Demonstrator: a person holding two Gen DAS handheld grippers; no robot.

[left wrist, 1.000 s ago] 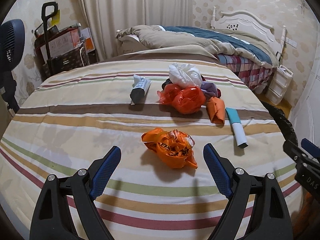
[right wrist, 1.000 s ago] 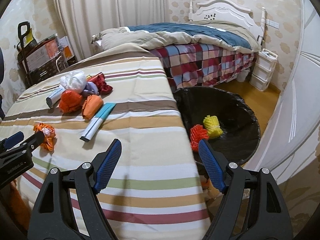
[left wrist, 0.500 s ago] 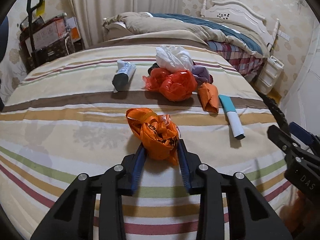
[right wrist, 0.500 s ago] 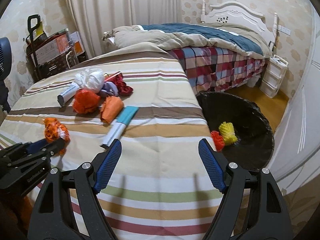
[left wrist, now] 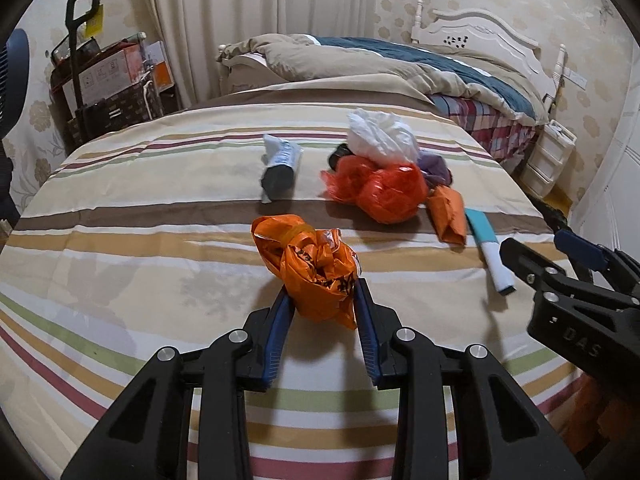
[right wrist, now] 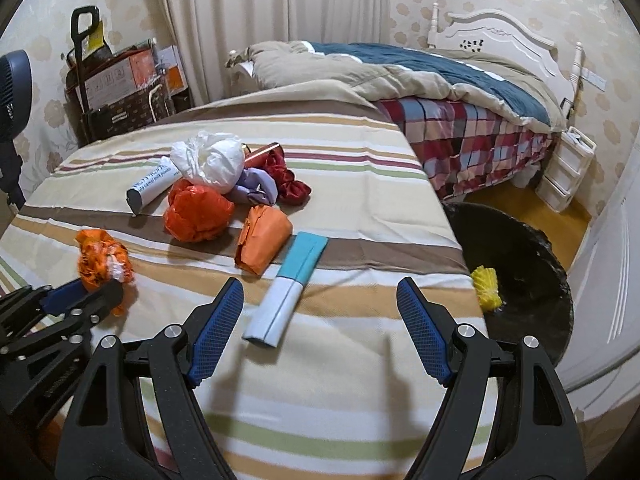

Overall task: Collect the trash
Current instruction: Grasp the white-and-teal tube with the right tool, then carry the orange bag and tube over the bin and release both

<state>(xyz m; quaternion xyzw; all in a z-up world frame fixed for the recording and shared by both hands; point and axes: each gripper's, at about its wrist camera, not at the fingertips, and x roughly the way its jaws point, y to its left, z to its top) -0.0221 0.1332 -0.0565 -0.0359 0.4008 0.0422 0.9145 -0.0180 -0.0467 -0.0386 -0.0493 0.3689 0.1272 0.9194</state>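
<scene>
- Fingers (left wrist: 362, 320) of left gripper (left wrist: 323, 312) pinching lower part of crumpled orange bag (left wrist: 312, 270); jaws drawn in on it within the last second, bag between the blue pads; bag resting on striped bedspread (left wrist: 140, 240), on the near side of the trash pile (left wrist: 384, 184).
- Fingers of right gripper (right wrist: 320, 320) spread wide, nothing between them; pointed at teal-and-white packet (right wrist: 290, 288), just right of the pile and nearest the black bin (right wrist: 516, 264).
- Advised for the step in hand: confirm the pinch holds film rather than one loose fold; lift straight up off the bedspread before swinging right toward the bin; keep clear of the right gripper, close alongside on that path; release only once over the bin mouth.
- Bin set on the floor right of the pile, beyond the bedspread edge; yellow mesh piece (right wrist: 486, 282) already inside.
- Not determinable: depth of pad contact under the bag, hidden by the bag itself.
- Bin cut off almost wholly in the left wrist view; its floor partly screened by the bedspread edge in the right wrist view.
- Items at the back of the pile overlapped by white bag (right wrist: 212, 164); count uncertain.
</scene>
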